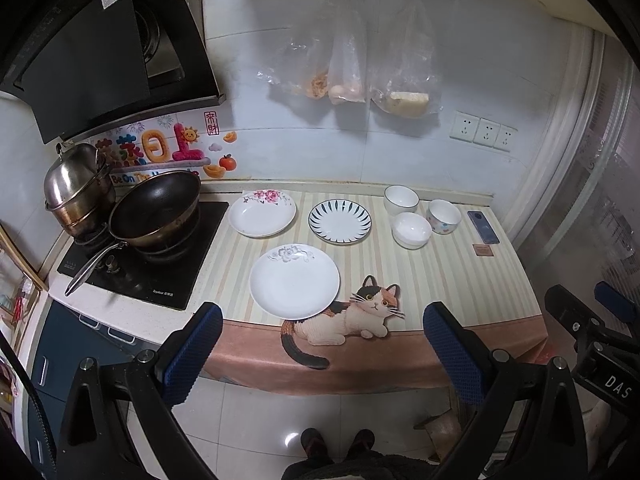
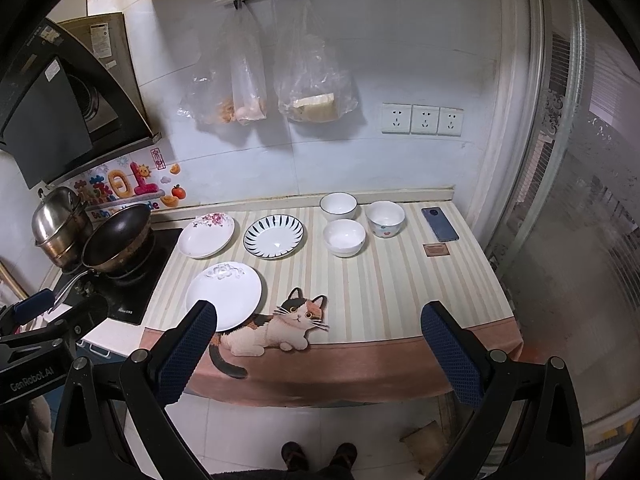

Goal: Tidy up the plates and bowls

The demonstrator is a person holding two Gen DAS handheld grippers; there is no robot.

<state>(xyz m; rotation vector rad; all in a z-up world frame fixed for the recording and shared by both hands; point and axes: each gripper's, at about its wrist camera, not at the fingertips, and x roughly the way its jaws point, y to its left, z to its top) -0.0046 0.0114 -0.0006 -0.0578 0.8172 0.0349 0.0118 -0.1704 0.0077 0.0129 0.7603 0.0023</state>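
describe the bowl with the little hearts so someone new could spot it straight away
Find the striped cloth with the cat picture covering the counter, then the three bowls at its far right. The patterned bowl is the rightmost, beside the dark phone. It alone has small coloured motifs on its outside; the other two look plain white.

A wok (image 1: pixel 156 208) on the stove (image 1: pixel 140 256), a phone (image 2: pixel 440 224) on the striped cloth (image 2: pixel 400 280)

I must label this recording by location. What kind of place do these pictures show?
Most likely a small home kitchen. A black wok and a steel steamer pot sit on a black glass stove under a black range hood. White plates and bowls lie on the striped countertop mat.
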